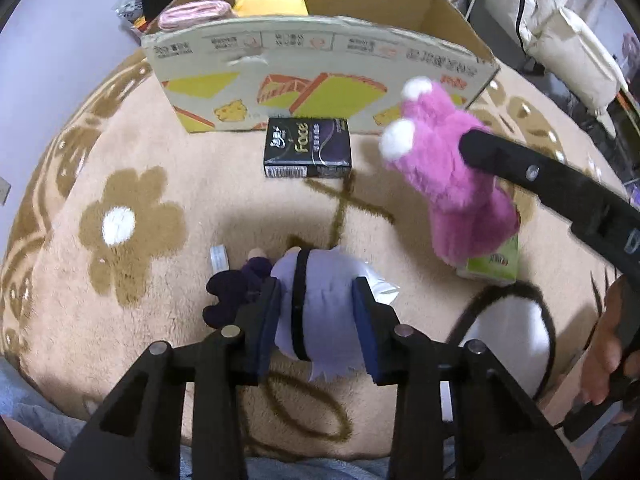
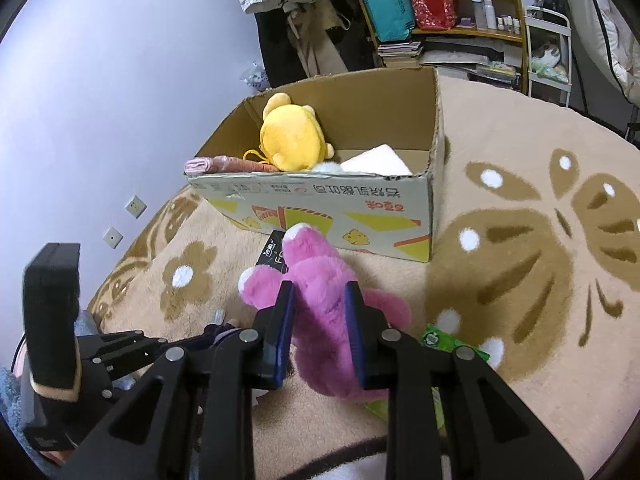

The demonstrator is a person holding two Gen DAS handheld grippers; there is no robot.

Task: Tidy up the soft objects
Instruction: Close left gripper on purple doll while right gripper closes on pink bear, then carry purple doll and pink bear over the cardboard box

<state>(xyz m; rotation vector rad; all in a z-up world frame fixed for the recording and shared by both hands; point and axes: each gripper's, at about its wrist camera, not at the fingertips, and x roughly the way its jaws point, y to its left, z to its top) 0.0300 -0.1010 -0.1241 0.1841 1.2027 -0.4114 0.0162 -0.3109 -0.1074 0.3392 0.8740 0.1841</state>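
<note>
My left gripper [image 1: 316, 292] is shut on a lavender plush toy [image 1: 324, 308] with a black band and a dark purple part, held just above the beige rug [image 1: 180, 184]. My right gripper [image 2: 320, 292] is shut on a pink plush toy [image 2: 316, 264] with white ear tips. In the left wrist view the pink plush toy [image 1: 448, 168] hangs at the right, one black finger [image 1: 492, 156] pressed into it. Beyond both stands an open cardboard box [image 2: 320, 196] holding a yellow plush [image 2: 292, 136], a folded pink cloth [image 2: 208, 164] and a white item [image 2: 376, 160].
A black tissue pack [image 1: 306, 148] lies in front of the box wall [image 1: 320, 64]. Under the pink toy sits a green tissue pack [image 1: 494, 260]. A white, dark-rimmed fluffy piece [image 1: 504, 328] lies near a hand [image 1: 608, 360]. Shelves [image 2: 440, 36] stand behind the box.
</note>
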